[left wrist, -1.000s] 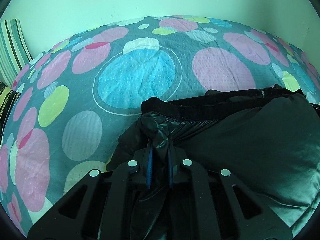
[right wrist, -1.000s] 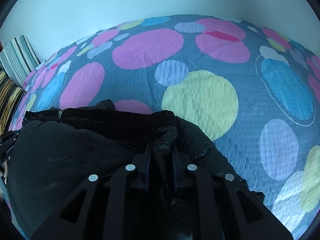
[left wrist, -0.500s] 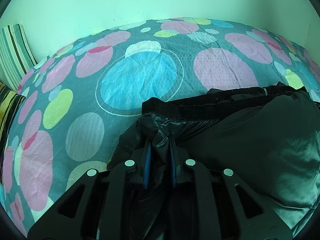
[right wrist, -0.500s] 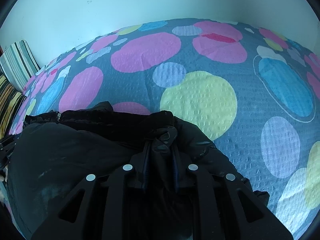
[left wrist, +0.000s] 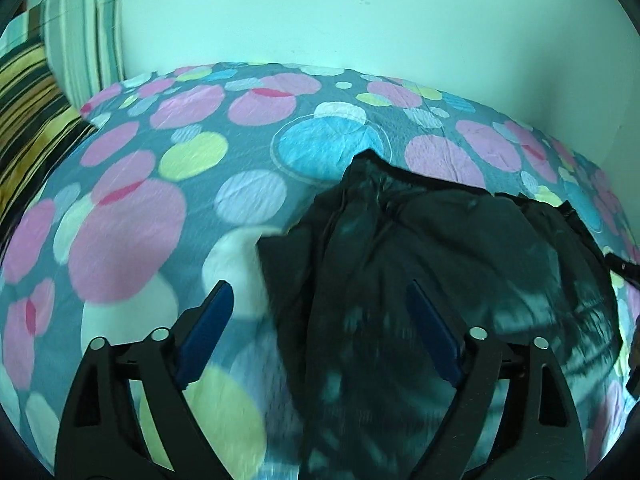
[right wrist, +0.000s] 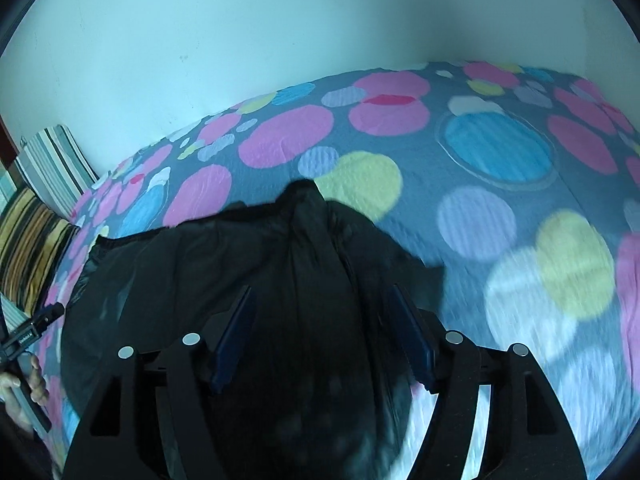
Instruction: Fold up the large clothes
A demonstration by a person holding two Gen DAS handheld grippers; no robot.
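A large shiny black garment (left wrist: 440, 248) lies in a bunched heap on the bed; it also shows in the right wrist view (right wrist: 240, 272). My left gripper (left wrist: 320, 292) is open, its blue-padded fingers (left wrist: 208, 320) spread wide and raised above the garment's left corner. My right gripper (right wrist: 322, 296) is open too, with its blue pads (right wrist: 412, 332) either side of a fabric ridge below, holding nothing. The left gripper's tip (right wrist: 36, 324) and the hand on it show at the left edge of the right wrist view.
The bed has a grey quilt with pink, blue and yellow circles (left wrist: 160, 184). Striped pillows (left wrist: 36, 92) lean at the head of the bed on the left; they also show in the right wrist view (right wrist: 44, 200). A pale wall (right wrist: 280, 32) runs behind the bed.
Both grippers were shut on the garment's corners; now both have opened, let the fabric drop and pulled up and back from it.
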